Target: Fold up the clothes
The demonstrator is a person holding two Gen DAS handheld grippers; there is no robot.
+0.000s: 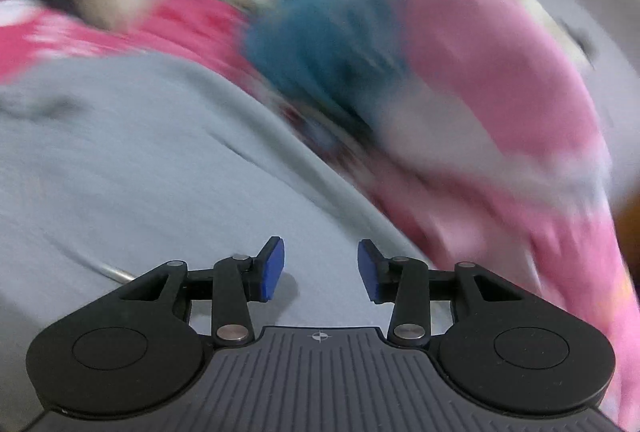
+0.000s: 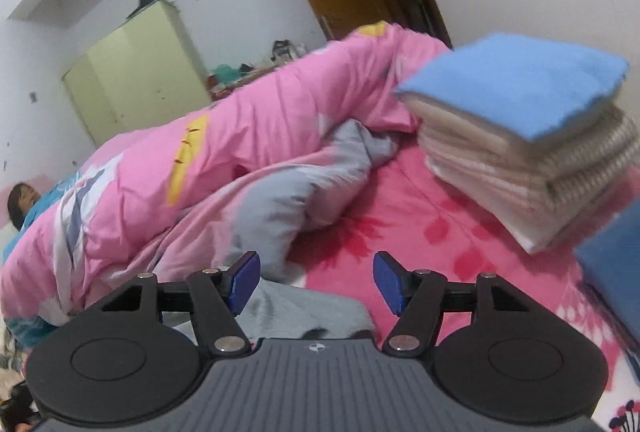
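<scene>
In your left wrist view, the left gripper (image 1: 321,269) stands partly open and empty over a grey garment (image 1: 132,168) spread on the bed; beyond is blur. In your right wrist view, the right gripper (image 2: 316,282) gapes wide, empty, above grey cloth (image 2: 304,312); folded stack (image 2: 532,152) sits toward the bed's right edge beside the pink quilt (image 2: 240,144).

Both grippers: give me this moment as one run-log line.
left gripper: open, empty, over grey garment | right gripper: open, empty | folded stack: on the bed, blue piece on top
</scene>
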